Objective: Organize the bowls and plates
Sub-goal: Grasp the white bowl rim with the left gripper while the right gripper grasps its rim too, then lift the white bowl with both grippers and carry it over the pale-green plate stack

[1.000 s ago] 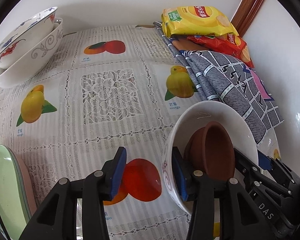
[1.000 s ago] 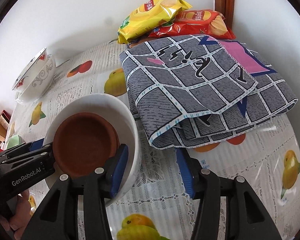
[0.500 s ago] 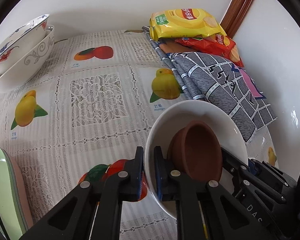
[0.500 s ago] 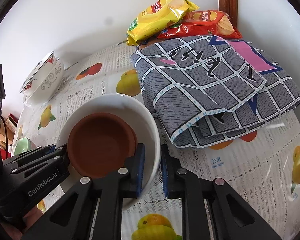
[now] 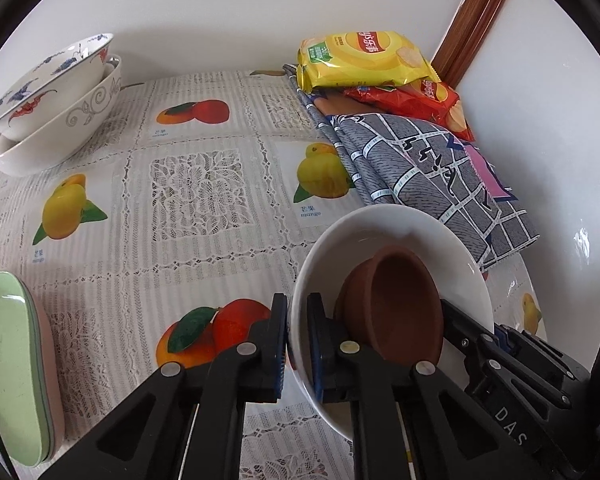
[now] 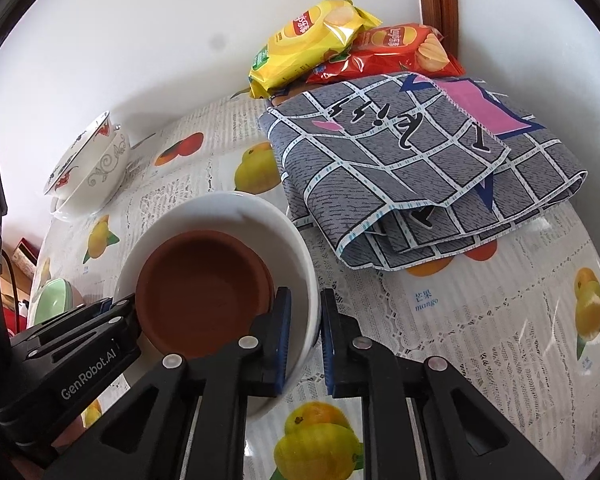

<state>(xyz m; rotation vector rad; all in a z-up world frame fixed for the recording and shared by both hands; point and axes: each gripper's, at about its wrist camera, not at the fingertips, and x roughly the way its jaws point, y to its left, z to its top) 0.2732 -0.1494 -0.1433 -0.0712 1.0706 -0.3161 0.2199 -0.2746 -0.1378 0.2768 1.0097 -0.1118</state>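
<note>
Your left hand-held gripper (image 5: 297, 350) is clamped on the near left rim of the white bowl (image 5: 412, 232); its jaws have just been closing onto that rim. Your right hand-held gripper (image 6: 305, 334) pinches the opposite rim of the same bowl. A brown bowl (image 6: 200, 292) sits tilted inside it. Beyond, on the fruit-print worktop (image 5: 196, 184), two nested patterned bowls (image 5: 56, 108) stand by the wall, well apart from a folded grey cloth (image 6: 420, 168) and snack bags (image 6: 312, 40).
</note>
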